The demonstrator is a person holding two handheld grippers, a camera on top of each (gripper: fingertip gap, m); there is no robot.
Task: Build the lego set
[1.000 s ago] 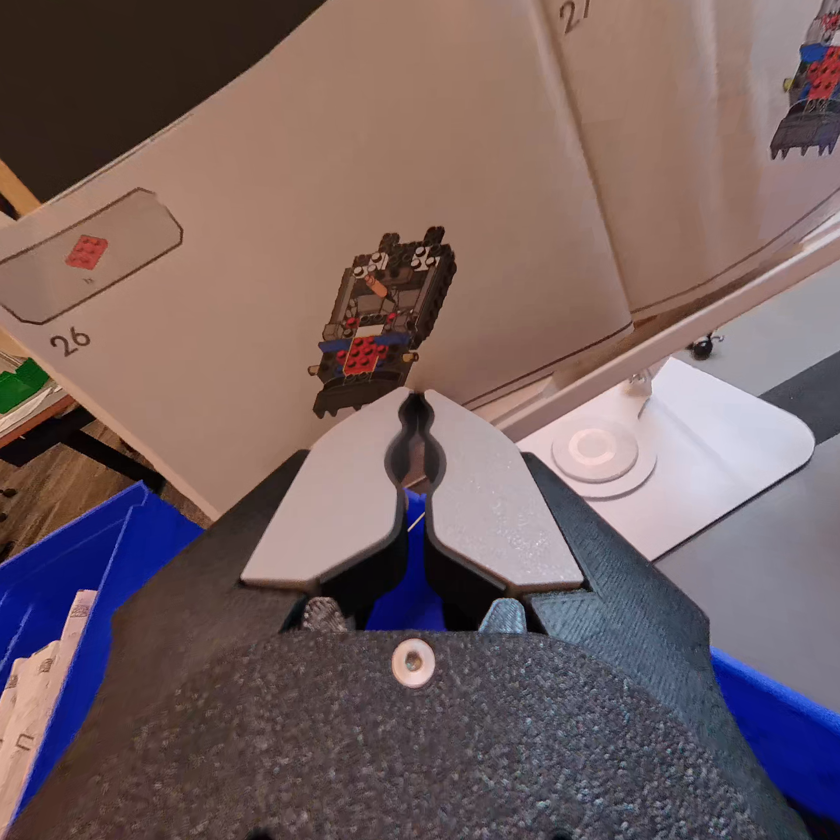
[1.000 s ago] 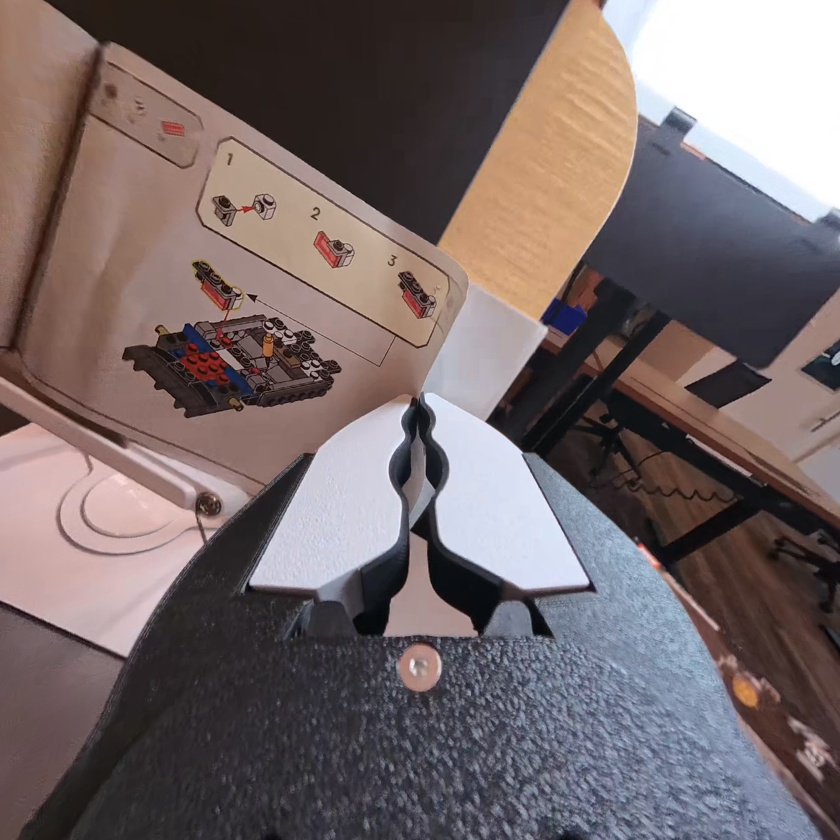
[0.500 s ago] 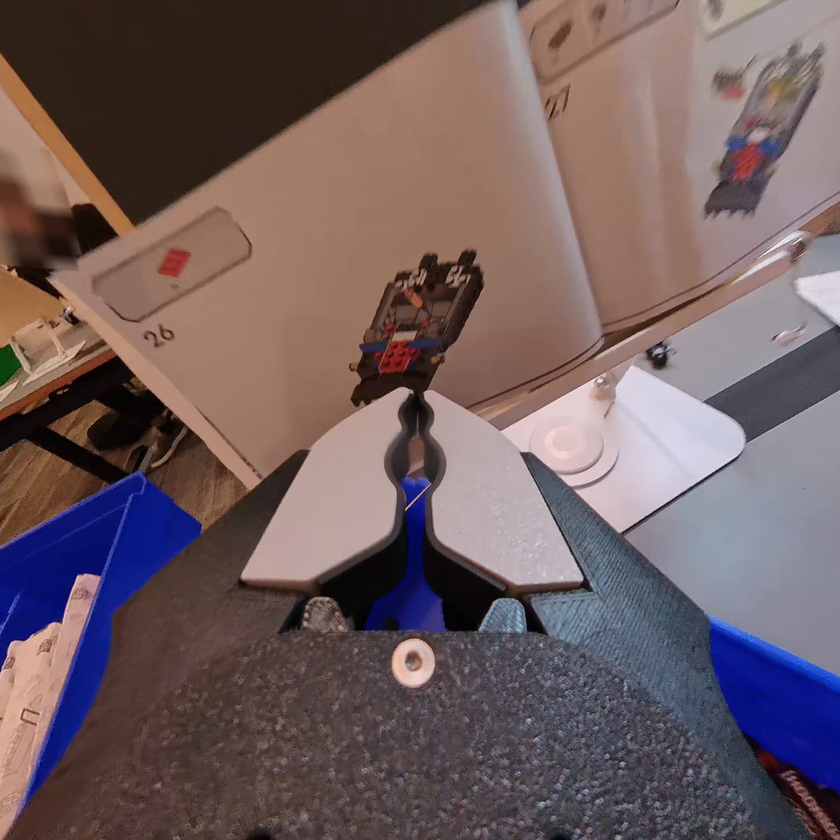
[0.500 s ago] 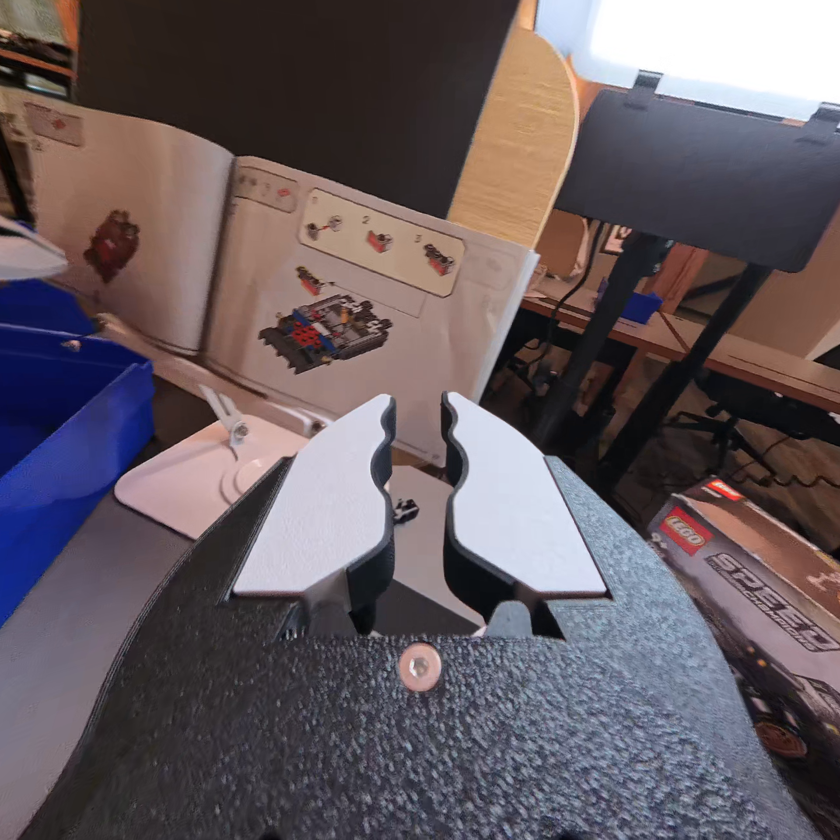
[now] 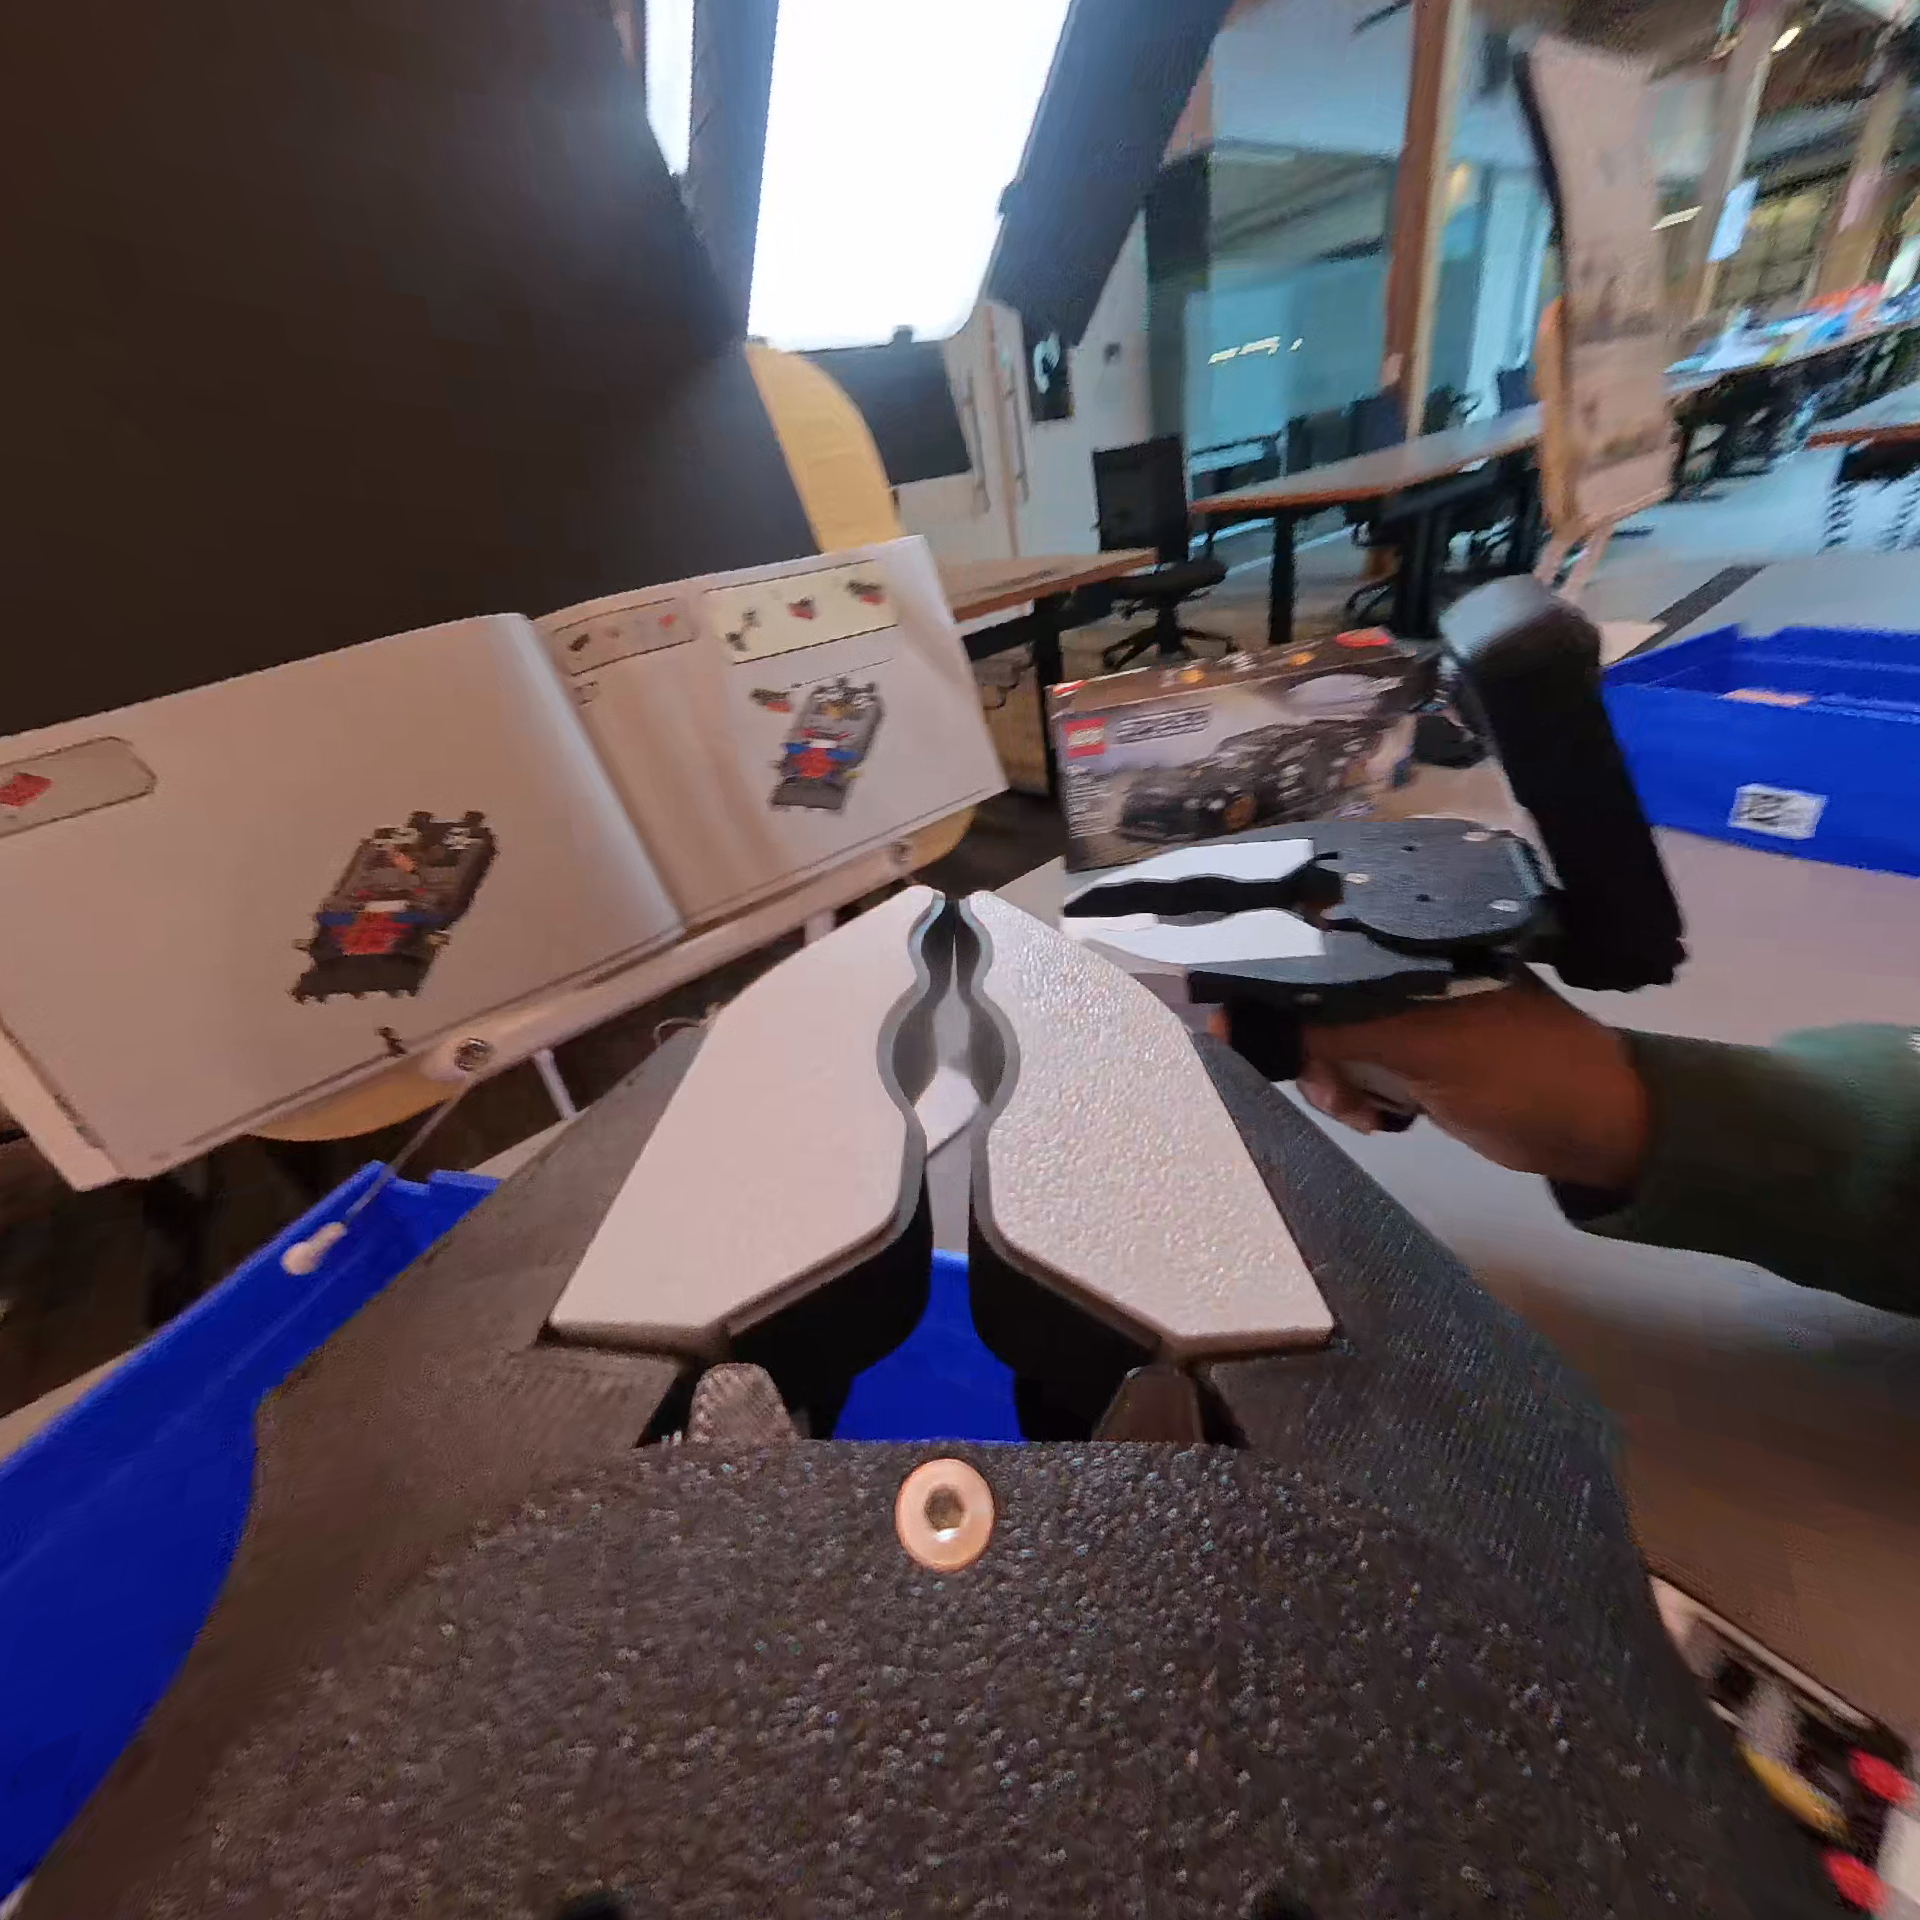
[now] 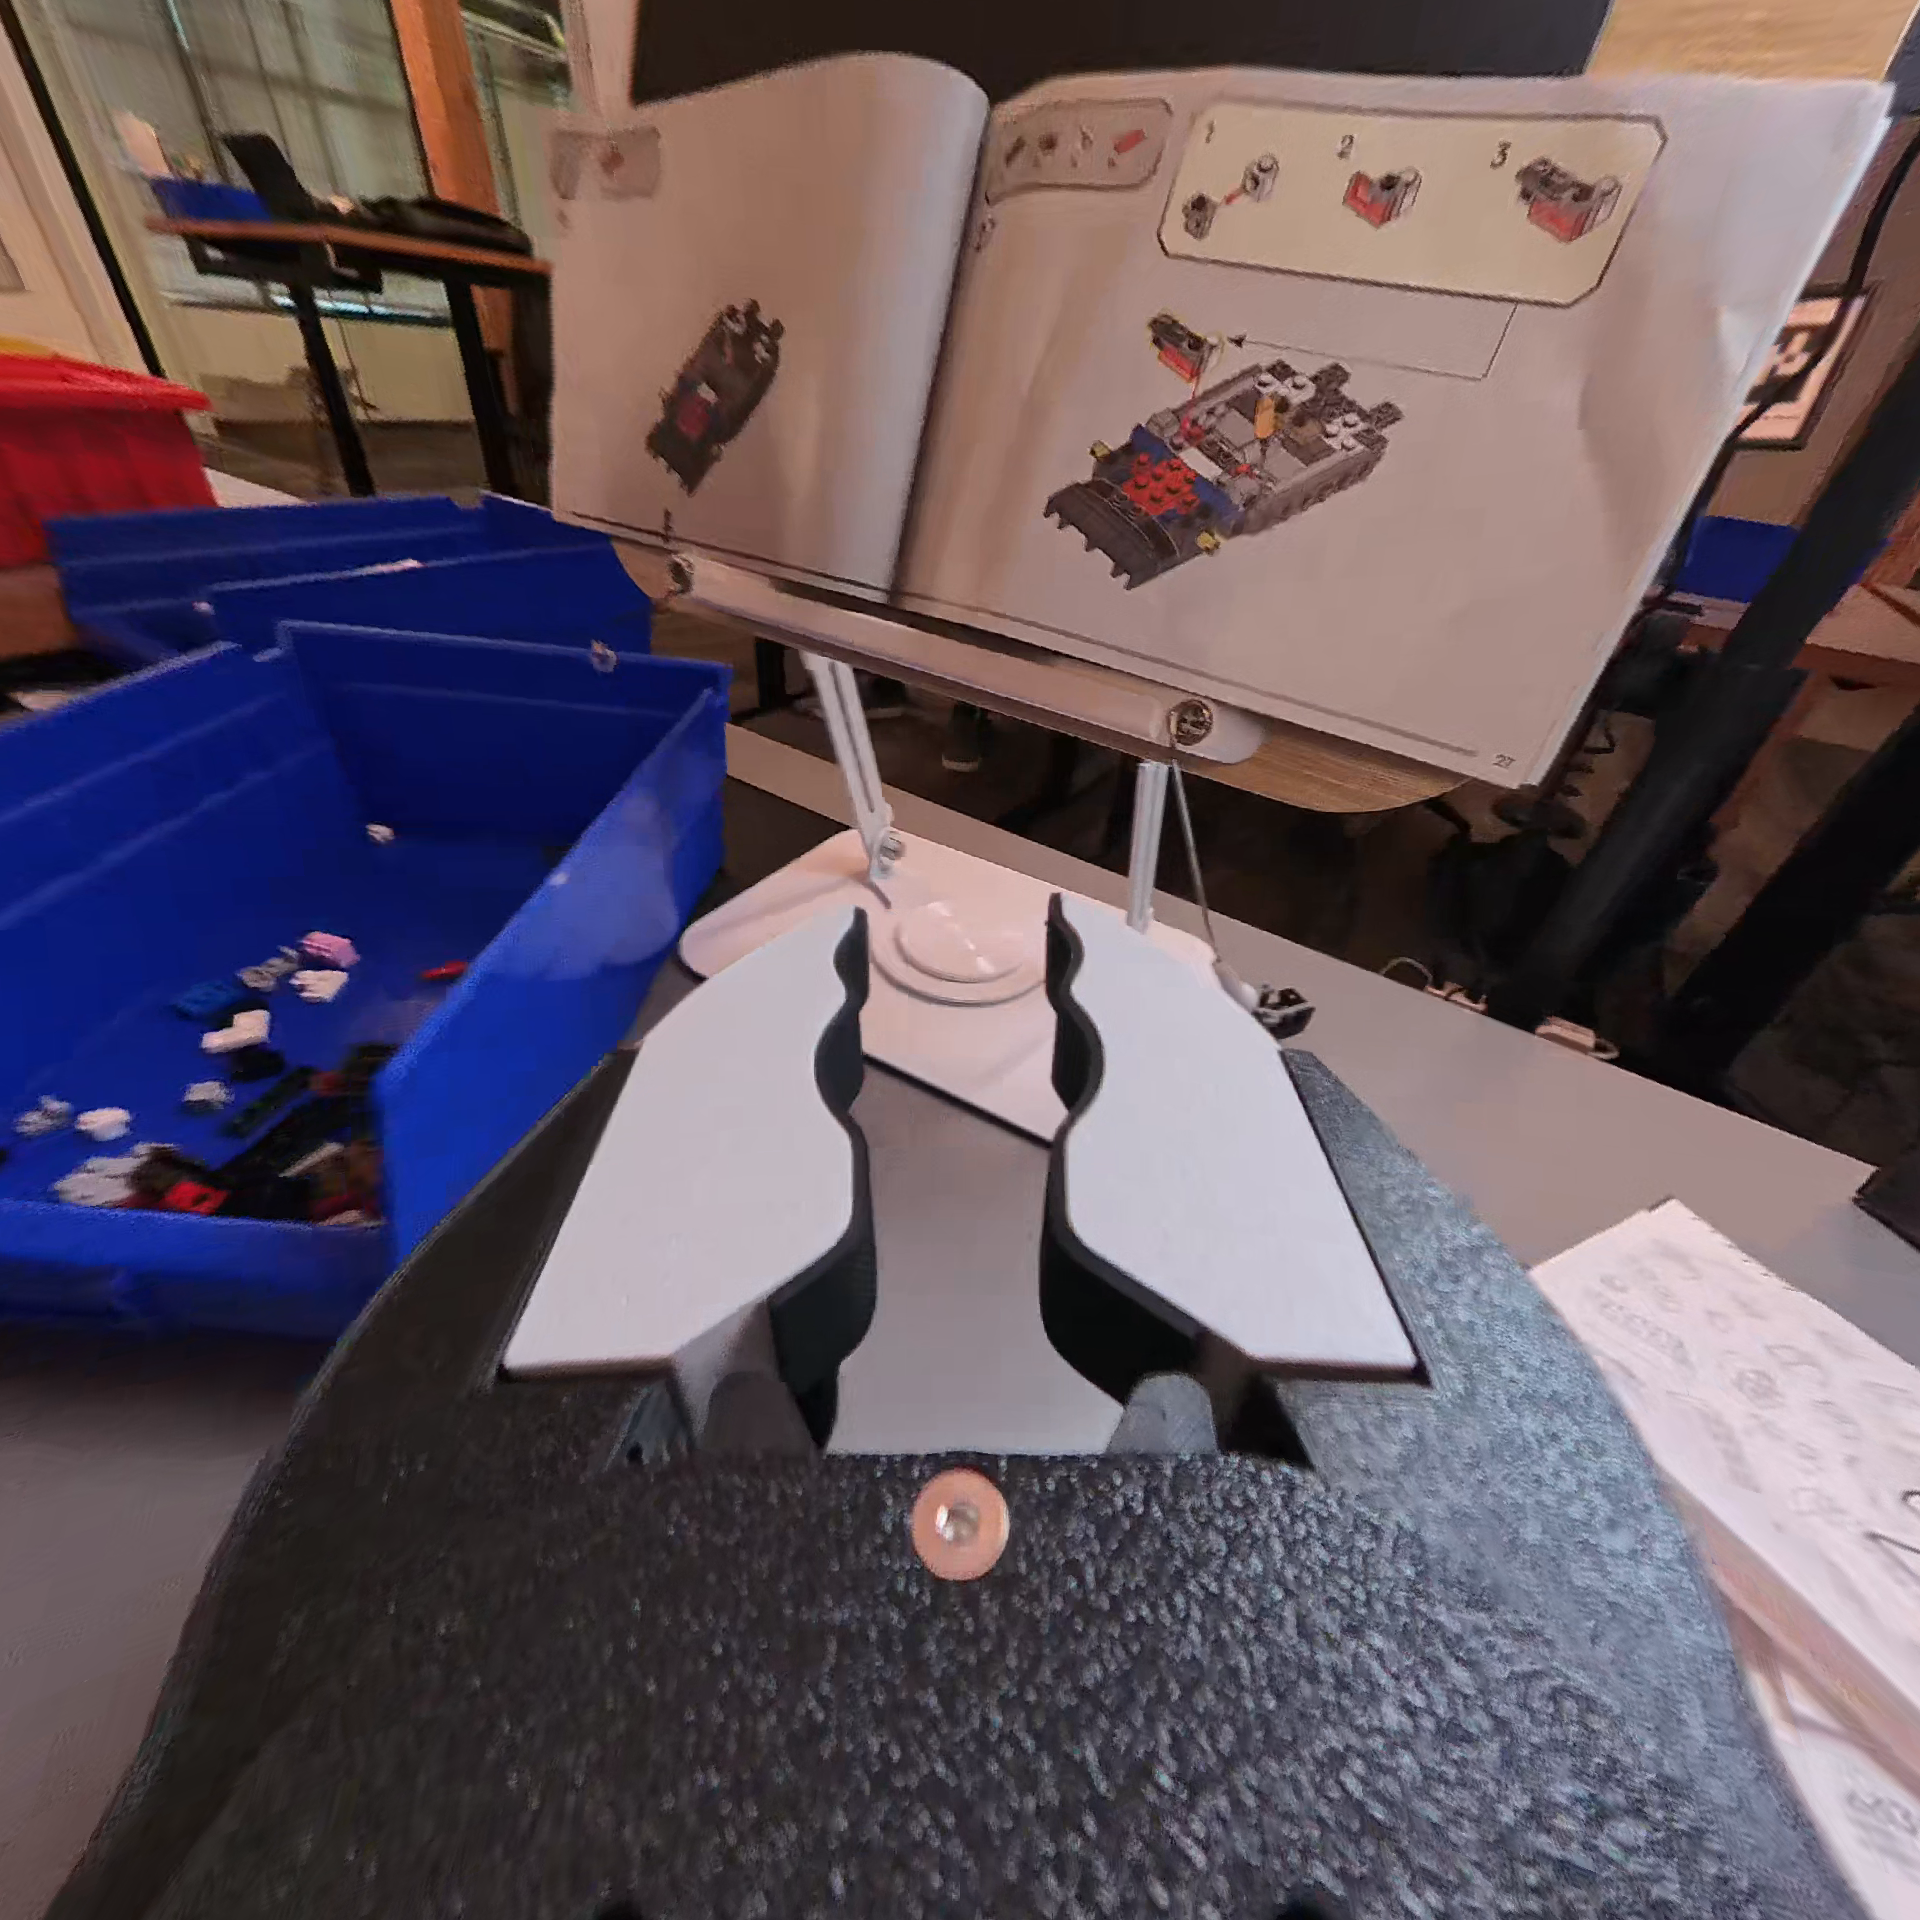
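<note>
An open instruction booklet (image 6: 1195, 395) with pictures of a brick-built car rests on a white stand (image 6: 935, 977); it also shows in the left wrist view (image 5: 436, 831). My right gripper (image 6: 951, 920) is open and empty, a short way in front of the stand's base and below the booklet. In the left wrist view the right gripper (image 5: 1081, 914) shows at the right, held by a hand (image 5: 1475, 1101). My left gripper (image 5: 951, 914) is shut with nothing seen in it, above the rim of a blue bin (image 5: 156, 1475), to the right of the booklet.
A blue bin (image 6: 540, 1049) with several loose small bricks stands left of the stand, with more blue bins behind it. A dark toy box (image 5: 1226, 758) lies behind the right gripper. Printed sheets (image 6: 1766, 1475) lie at the right. Another blue bin (image 5: 1766, 748) is far right. Tip to tip, the grippers are about 15 centimeters apart.
Both grippers have drawn back from the booklet's pages. The right gripper has gone from shut to wide open. The left gripper stays shut and has swung to the right.
</note>
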